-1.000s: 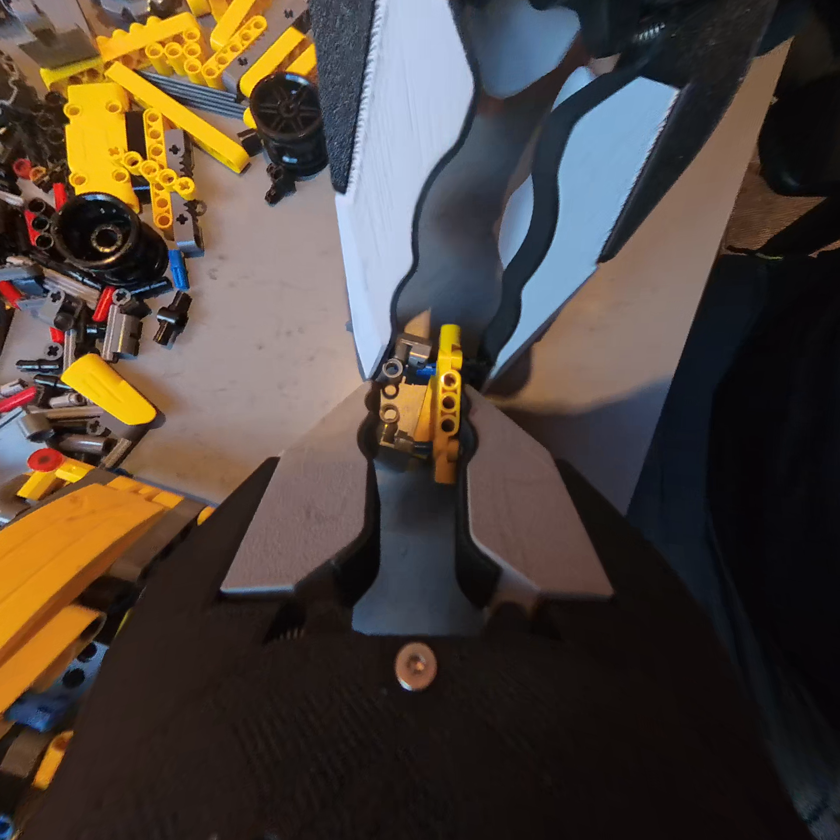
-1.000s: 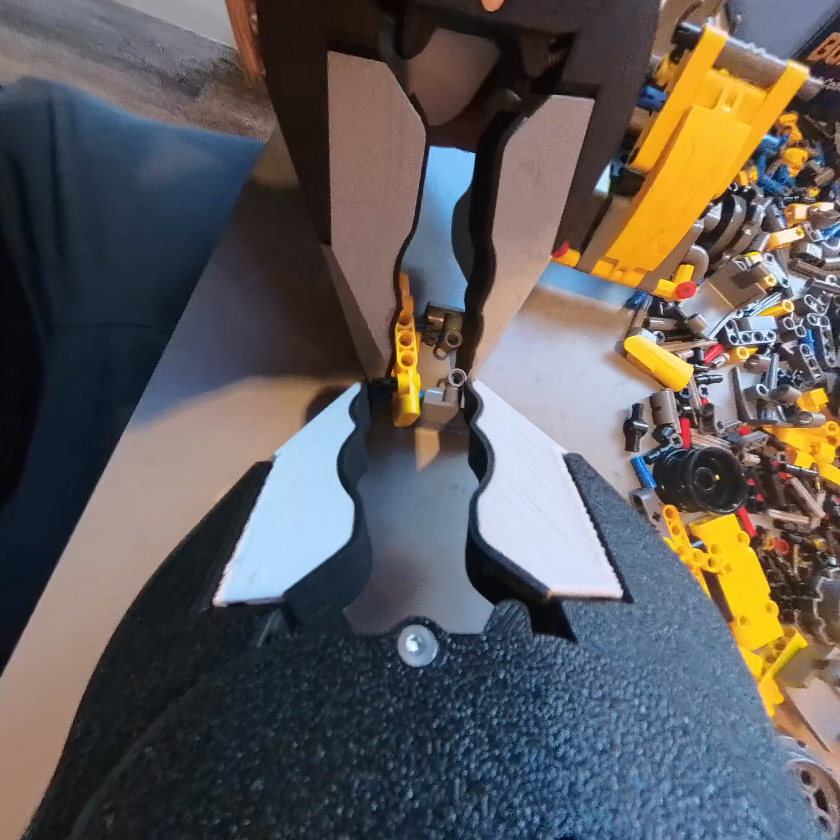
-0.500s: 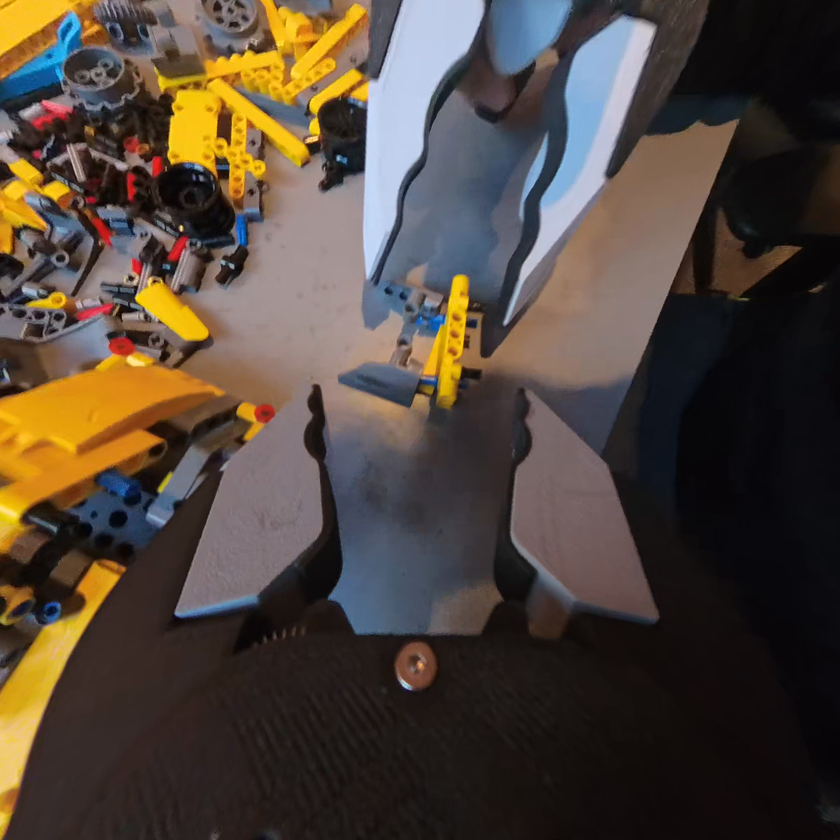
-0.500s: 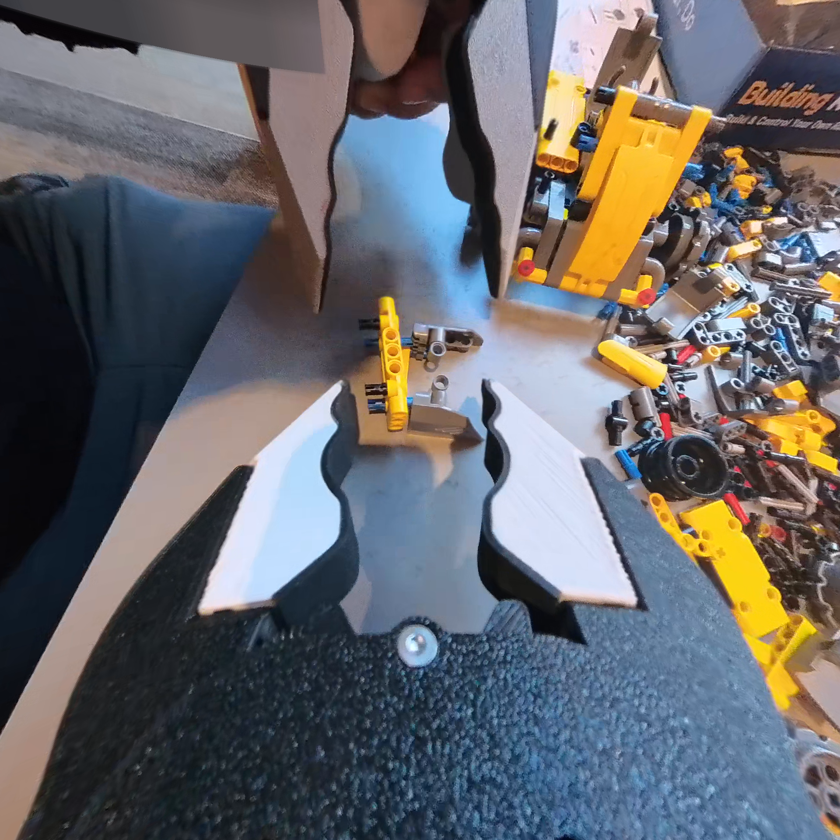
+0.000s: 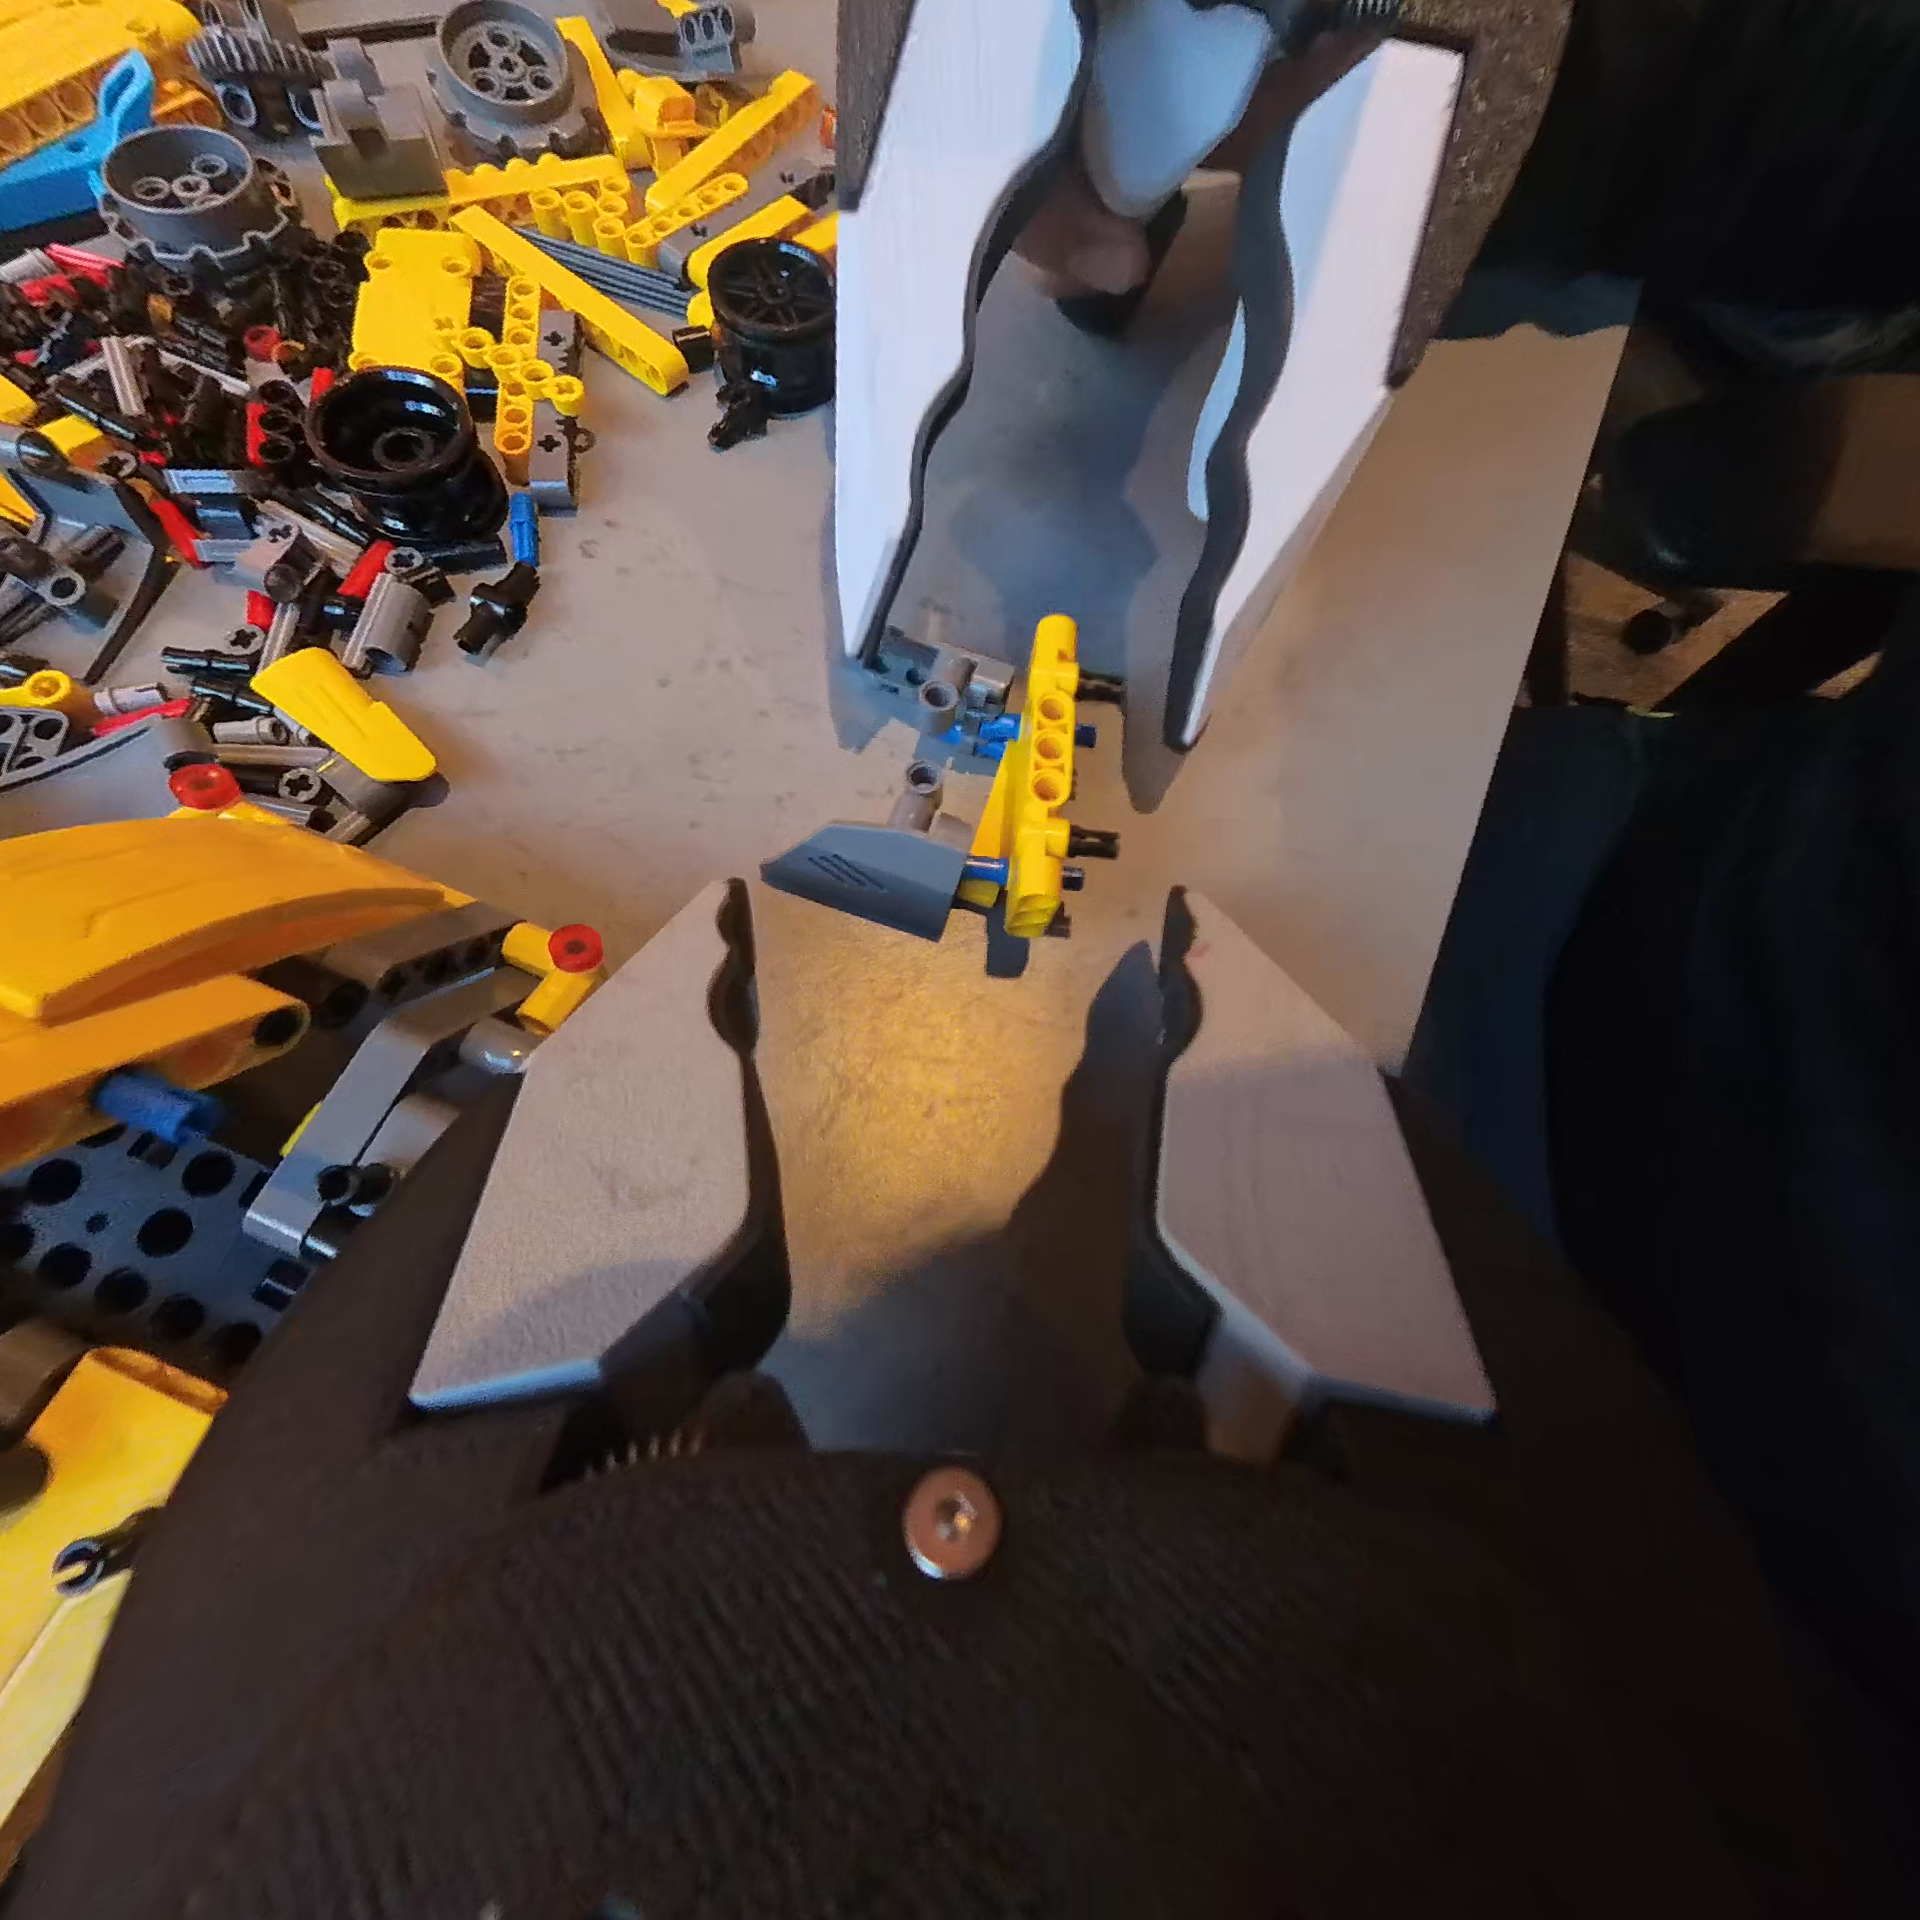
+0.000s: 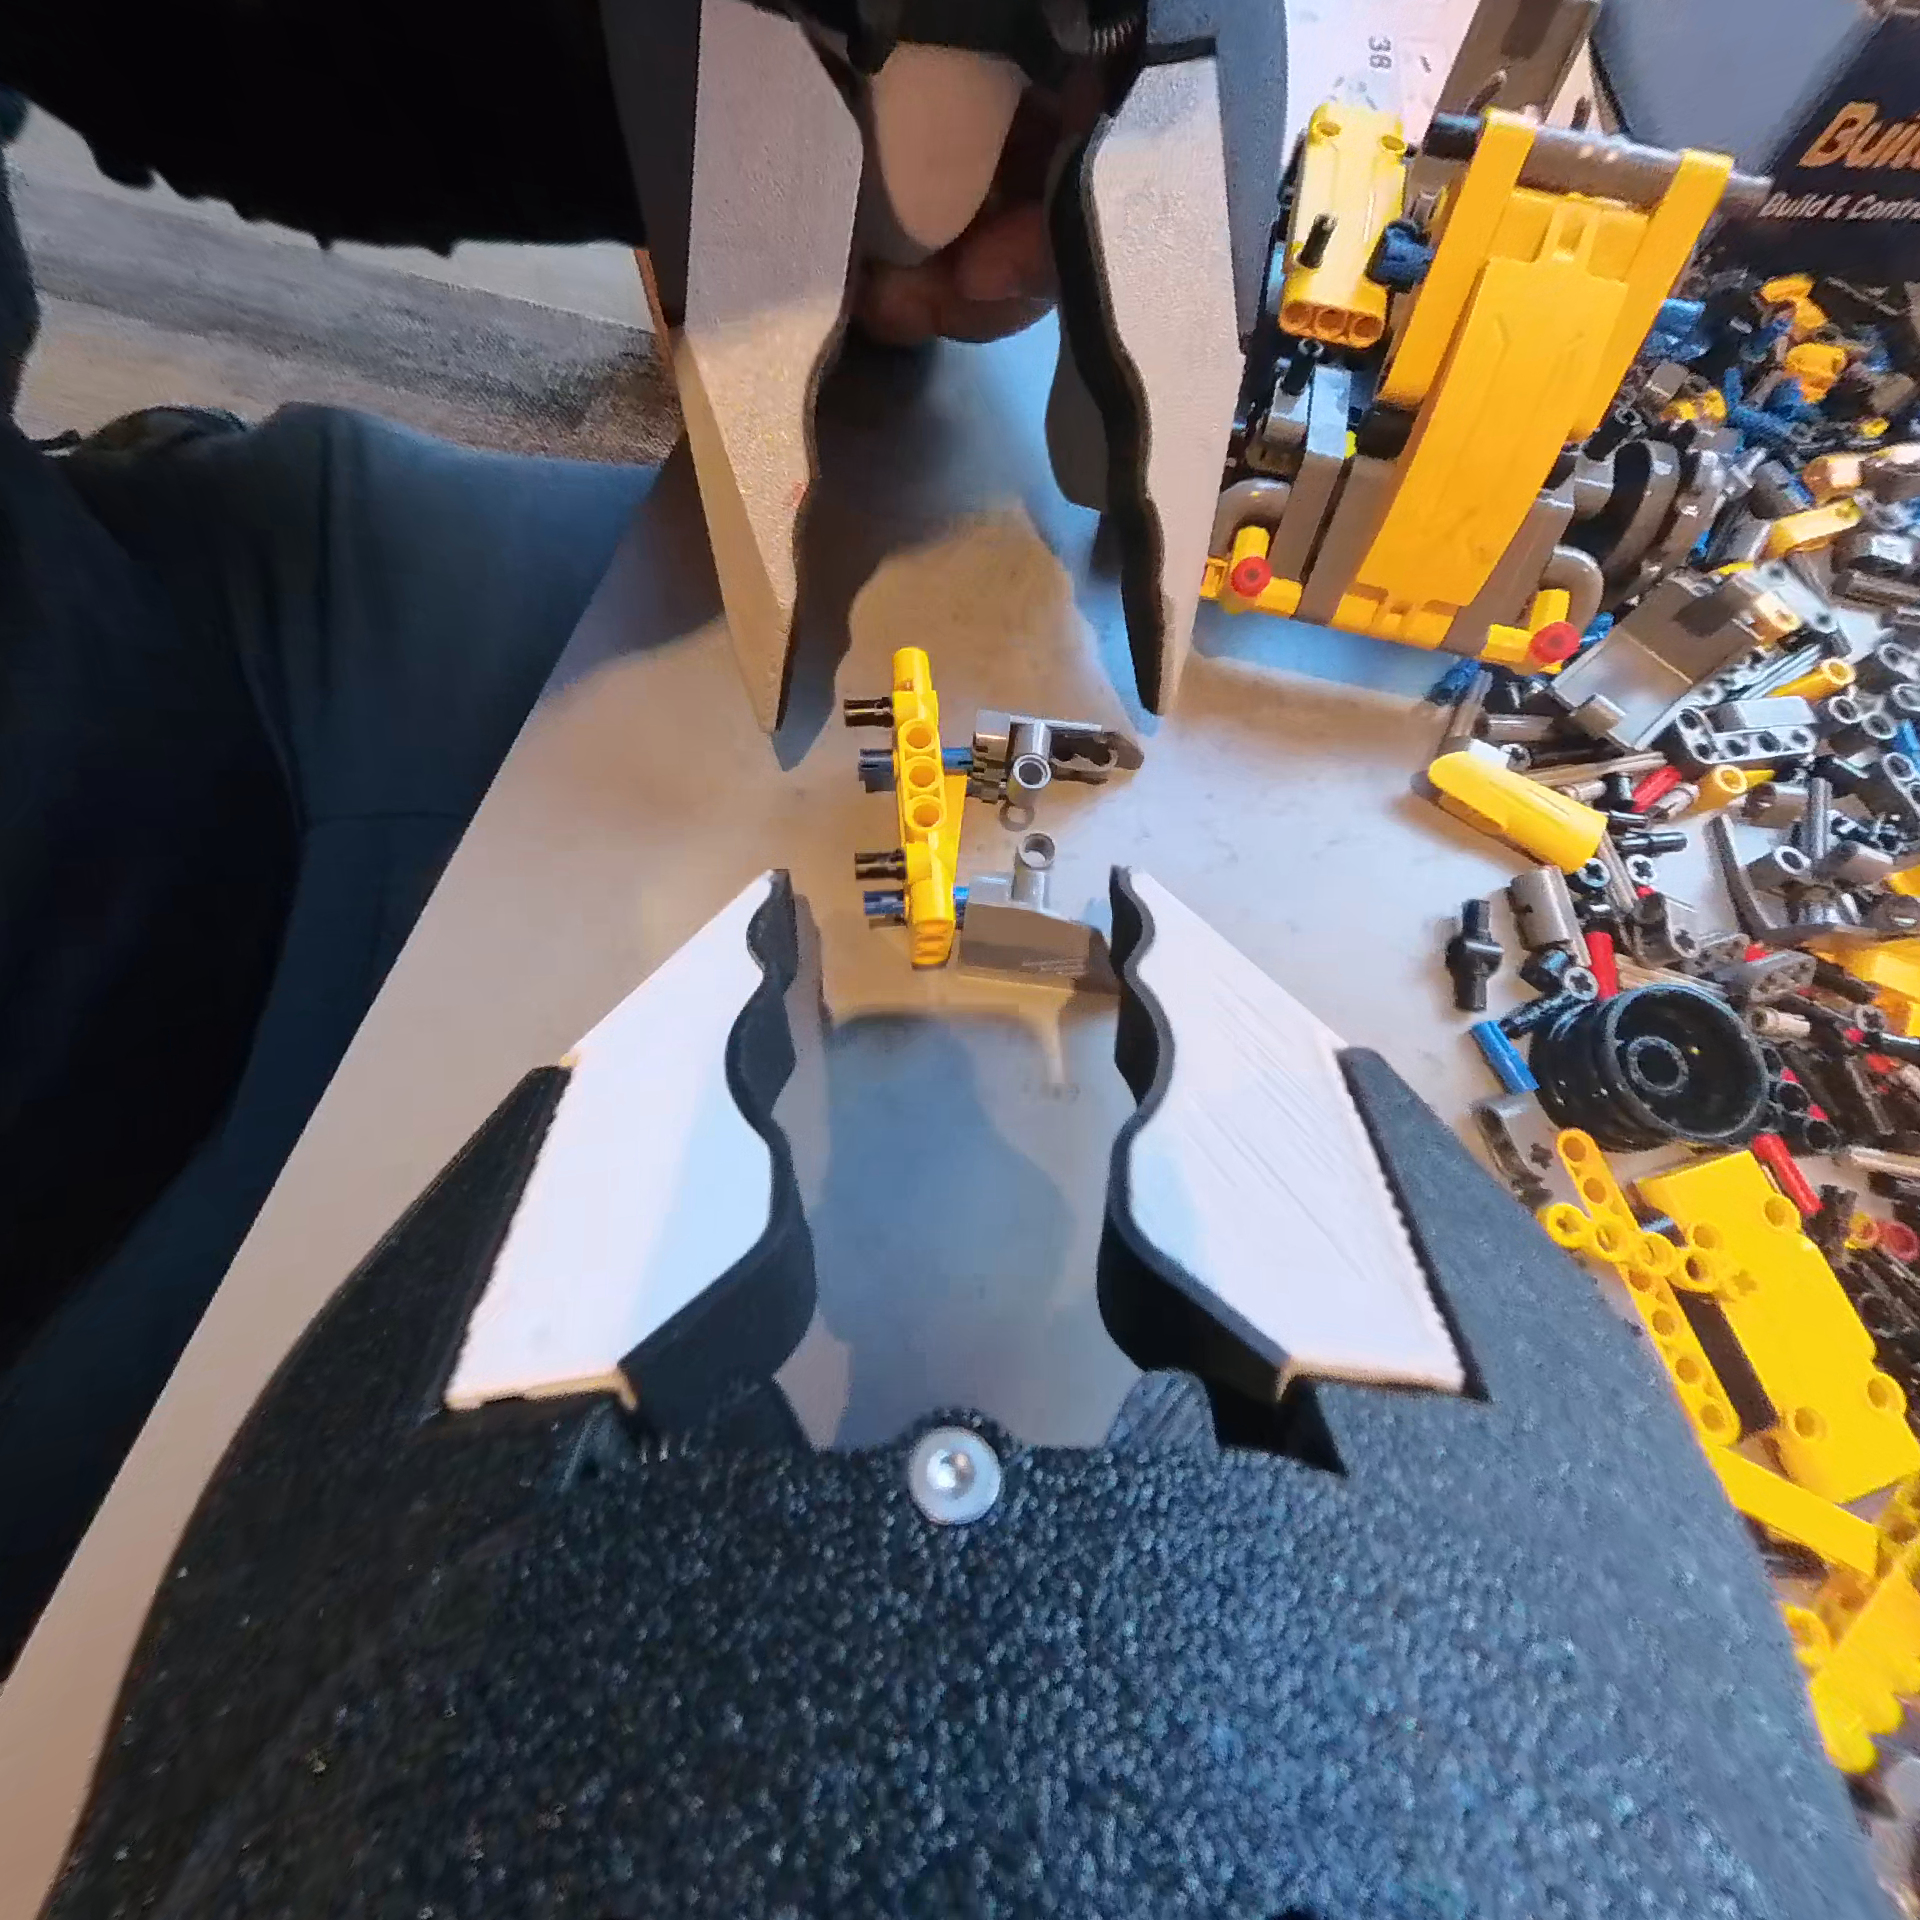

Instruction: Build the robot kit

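Note:
A small assembly lies on the grey table between my two grippers: a yellow holed beam with black and blue pins, a grey wedge panel and grey connectors. It also shows in the right wrist view, with its grey wedge close to my right fingertips. My left gripper is open and empty, just short of the assembly. My right gripper is open and empty, facing the left one from the opposite side. Neither touches the assembly.
A heap of loose yellow, black, grey and red building parts and black wheels fills the table's left in the left wrist view. A large yellow and grey built model stands at the right wrist view's upper right. The table edge runs beside a dark blue garment. My left and right fingertips are right by each other.
Both grippers opened and let go of the small assembly, which now lies on the table. Both have drawn back and apart from it.

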Demonstrator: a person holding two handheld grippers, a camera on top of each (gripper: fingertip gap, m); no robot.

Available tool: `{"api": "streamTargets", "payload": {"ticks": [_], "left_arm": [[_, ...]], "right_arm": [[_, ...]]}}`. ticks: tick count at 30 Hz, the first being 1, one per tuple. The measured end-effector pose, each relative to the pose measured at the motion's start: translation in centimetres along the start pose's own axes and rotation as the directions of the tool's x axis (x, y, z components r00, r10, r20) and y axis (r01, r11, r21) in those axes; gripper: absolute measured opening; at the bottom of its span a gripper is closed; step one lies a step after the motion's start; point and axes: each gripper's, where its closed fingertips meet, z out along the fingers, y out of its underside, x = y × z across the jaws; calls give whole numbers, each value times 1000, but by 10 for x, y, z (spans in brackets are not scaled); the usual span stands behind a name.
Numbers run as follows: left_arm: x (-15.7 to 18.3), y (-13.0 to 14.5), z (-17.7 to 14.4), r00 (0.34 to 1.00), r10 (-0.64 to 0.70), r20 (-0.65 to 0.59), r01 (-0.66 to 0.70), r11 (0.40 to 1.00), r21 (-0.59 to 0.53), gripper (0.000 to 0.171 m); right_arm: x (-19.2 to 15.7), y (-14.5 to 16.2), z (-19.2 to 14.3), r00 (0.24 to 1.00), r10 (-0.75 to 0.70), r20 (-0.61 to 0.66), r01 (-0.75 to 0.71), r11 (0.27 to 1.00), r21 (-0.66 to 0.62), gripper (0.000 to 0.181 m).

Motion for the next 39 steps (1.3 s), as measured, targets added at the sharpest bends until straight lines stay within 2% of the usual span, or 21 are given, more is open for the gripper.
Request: {"api": "streamTargets", "payload": {"ticks": [3, 6, 8, 11, 14, 16, 18, 20, 24, 27, 32, 35, 38, 39], "left_arm": [[2, -1, 1, 999, -15, -33, 15, 1000, 2, 76], [4, 3, 9, 1000, 2, -29, -3, 999, -50, 77], [9, 2, 13, 1000, 13, -24, -14, 998, -58, 71], [22, 0, 15, 999, -17, -37, 15, 999, -51, 64], [31, 0, 12, 999, -17, -42, 15, 999, -34, 64], [27, 0, 7, 1000, -12, -29, 12, 1000, -14, 66], [4, 6, 3, 998, -11, 63, 14, 999, -41, 70], [-7, 7, 2, 995, 5, 100, 1, 999, -52, 72], [-6, 0, 11, 993, 95, 72, -91, 994, -59, 76], [-6, -2, 18, 983, 178, 54, -173, 981, -84, 76], [-10, -3, 17, 962, 272, -11, -272, 958, -86, 69], [-8, -2, 18, 962, 266, -62, -271, 959, -80, 60], [-2, -1, 18, 965, 242, -98, -250, 965, -80, 28], [-1, -1, 19, 968, 237, -85, -244, 966, -81, 26]], "right_arm": [[3, 3, 6, 1000, -5, -25, 4, 999, -38, 61], [1, 2, 9, 999, -13, -43, 11, 999, -45, 58], [3, -1, 6, 996, -35, -85, 33, 999, -33, 51], [8, 7, -1, 989, -32, -142, 25, 998, -53, 51], [3, 16, -9, 987, -44, -155, 32, 996, -78, 52], [-2, 11, -13, 987, -17, -161, 7, 998, -67, 54], [-2, -2, -16, 981, 7, -193, -17, 999, -48, 51], [-1, -13, -14, 974, 49, -220, -60, 997, -44, 52], [9, -6, -4, 955, 29, -294, -71, 988, -134, 57], [4, -5, 7, 969, 37, -246, -79, 984, -162, 50], [11, 1, 18, 971, 57, -232, -102, 977, -186, 54], [11, 5, 18, 971, 83, -224, -125, 975, -181, 52], [10, 6, 18, 976, 79, -201, -114, 980, -166, 42], [9, 6, 18, 978, 76, -193, -109, 981, -162, 42]]}}
